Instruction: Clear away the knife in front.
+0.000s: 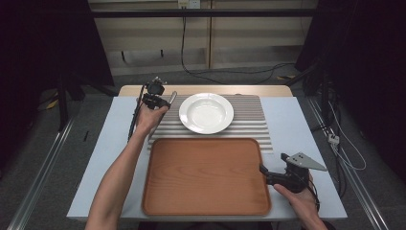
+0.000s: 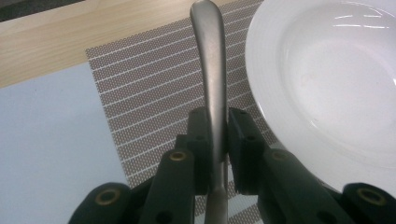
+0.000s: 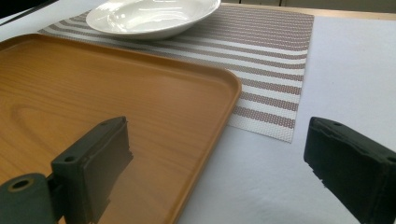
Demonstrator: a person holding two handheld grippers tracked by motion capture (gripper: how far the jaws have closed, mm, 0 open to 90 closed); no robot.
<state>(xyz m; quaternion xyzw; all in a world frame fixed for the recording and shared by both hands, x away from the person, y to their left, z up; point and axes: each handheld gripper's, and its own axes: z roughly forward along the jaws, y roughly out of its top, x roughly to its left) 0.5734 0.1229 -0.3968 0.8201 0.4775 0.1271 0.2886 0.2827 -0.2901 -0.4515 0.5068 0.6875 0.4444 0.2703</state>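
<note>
Cutlery handle [image 2: 211, 70], plain brushed metal, was clamped between the jaws of the left gripper [image 2: 217, 135] and stood up from them; its working end was hidden, so spoon, fork or knife could not be told.

Nearest the person, the wooden tray [image 1: 206, 177] lay bare on the pale blue bench [image 1: 301, 129]. Right gripper [image 1: 262, 168] sat just off the tray's right edge, near the front corner, held in the right hand [image 1: 299, 199]. In the right gripper view its jaws stood wide apart with nothing between them, one over the tray rim [image 3: 205, 102], the other over the bench surface.

Beyond the tray, the striped placemat [image 1: 249, 120] carried a white deep plate [image 1: 206, 112], empty, set left of the mat's centre. Tray's far edge overlapped the mat's near edge.

Left hand [image 1: 151, 117] held its gripper at the mat's far-left corner, just beside the plate's left rim. Handle was raised off the mat, not touching the plate in the left gripper view.
</note>
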